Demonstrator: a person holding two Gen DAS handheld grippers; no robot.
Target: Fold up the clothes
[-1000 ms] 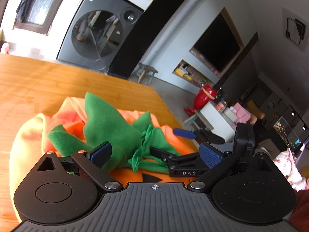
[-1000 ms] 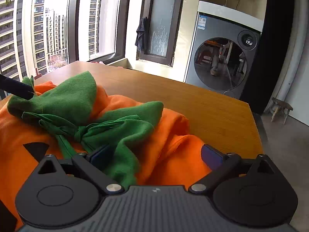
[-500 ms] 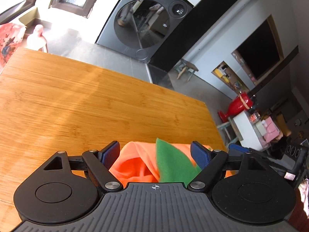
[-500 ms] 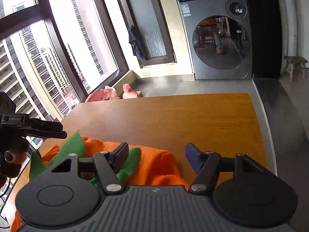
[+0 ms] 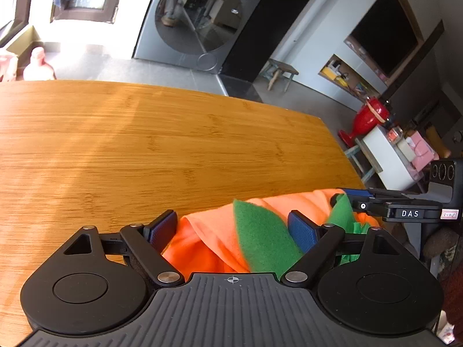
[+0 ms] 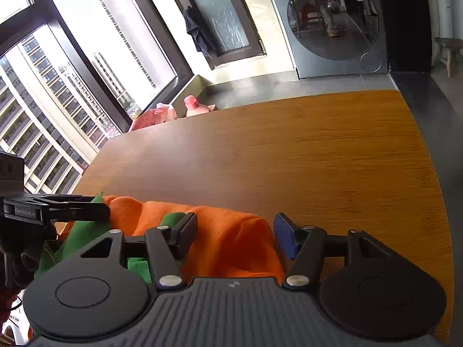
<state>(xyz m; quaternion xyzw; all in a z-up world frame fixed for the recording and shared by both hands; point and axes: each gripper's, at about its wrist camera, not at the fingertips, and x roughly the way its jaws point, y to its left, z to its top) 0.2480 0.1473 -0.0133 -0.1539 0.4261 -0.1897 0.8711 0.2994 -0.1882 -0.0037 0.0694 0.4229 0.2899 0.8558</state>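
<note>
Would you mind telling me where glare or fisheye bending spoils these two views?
Left wrist view: window blown out, floor beneath washed white, sun streaks on table, far edge bowed. Right wrist view: window overexposed, frames bent, table evenly lit; garment sharp.

Sunlit wooden table [image 5: 144, 144], grey washing machine [image 6: 332, 23], tall windows [image 6: 86, 72].

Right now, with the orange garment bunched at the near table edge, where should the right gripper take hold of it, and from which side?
Judging by the folds, take the raised orange ridge of the orange garment, which sits between the open fingers of the right gripper. Come straight in from the near edge of the table, level with it: the ridge stands up thick enough to pinch, while the green collar piece lies loose at the left.
</note>
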